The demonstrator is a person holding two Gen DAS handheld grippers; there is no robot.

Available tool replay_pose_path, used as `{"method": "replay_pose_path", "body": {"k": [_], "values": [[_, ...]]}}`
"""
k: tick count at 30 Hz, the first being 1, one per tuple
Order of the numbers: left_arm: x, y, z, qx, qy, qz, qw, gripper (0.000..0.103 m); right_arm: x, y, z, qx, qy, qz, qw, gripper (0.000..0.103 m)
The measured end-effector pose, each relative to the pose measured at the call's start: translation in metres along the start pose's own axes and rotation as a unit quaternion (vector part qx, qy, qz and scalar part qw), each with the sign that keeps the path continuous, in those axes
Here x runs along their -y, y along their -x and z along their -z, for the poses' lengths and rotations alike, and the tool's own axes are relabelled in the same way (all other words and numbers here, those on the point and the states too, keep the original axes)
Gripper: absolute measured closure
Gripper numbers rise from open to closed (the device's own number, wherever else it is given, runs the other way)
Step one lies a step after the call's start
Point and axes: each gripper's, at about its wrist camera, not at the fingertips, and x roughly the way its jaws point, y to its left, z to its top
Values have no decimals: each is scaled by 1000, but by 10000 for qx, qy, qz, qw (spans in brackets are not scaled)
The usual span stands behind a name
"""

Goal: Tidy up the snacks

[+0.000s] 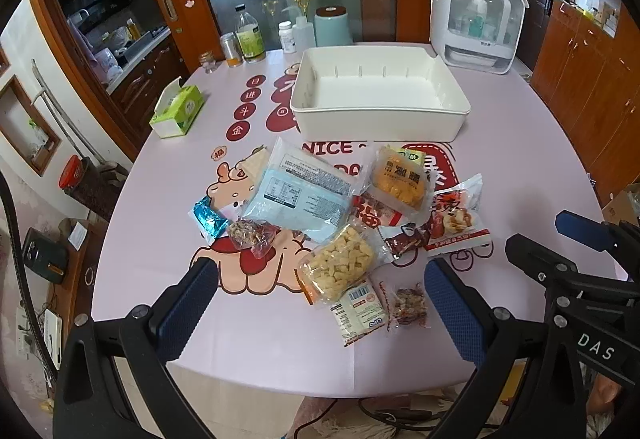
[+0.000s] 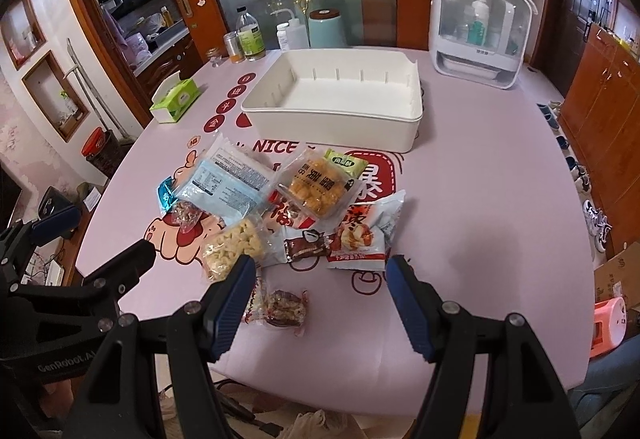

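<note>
Both grippers — left gripper point(image 1: 320, 303), right gripper point(image 2: 320, 303) — hover, fingers apart and empty, above snack packets point(image 1: 340, 267); white bin point(image 1: 376, 119) awaits first pick.

1. Both views are bright and evenly lit, with soft, diffuse daylight and no harsh highlights.
2. The table point(image 1: 520, 159) carries only faint, soft shadows, such as a blurry grey patch at the right of the right wrist view.
3. Mild glare sits on the glossy snack packets point(image 1: 304, 191).
4. Fisheye distortion bends door frames and cabinets; the corners are vignetted black.
5. The centre is sharp; the edges soften slightly.
</note>
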Motion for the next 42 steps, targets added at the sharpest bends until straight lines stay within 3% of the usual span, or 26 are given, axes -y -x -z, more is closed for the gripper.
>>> {"method": "replay_pose_path", "body": {"k": [11, 19, 24, 30, 38, 42], "values": [[-27, -54, -33, -337, 15, 228, 9992, 1, 16, -46, -17, -429, -528, 264, 9973, 34], [-57, -109, -67, -356, -250, -20, 9991, 1, 53, -93, -17, -959, -1102, 453, 9882, 35], [-70, -154, -79, -748, -409, 272, 9960, 1, 82, -116, -13, -1165, -1642, 435, 9786, 35], [-85, -207, -81, -1234, -192, 529, 9908, 1, 101, -143, -13, -1318, -1995, 297, 9705, 35], [-95, -249, -84, -1672, 119, 904, 9817, 1, 96, -177, -23, -1470, -2093, -161, 9666, 35], [-90, -268, -83, -1875, 82, 1089, 9762, 1, 86, -198, -27, -1659, -1919, -153, 9672, 34]]}}
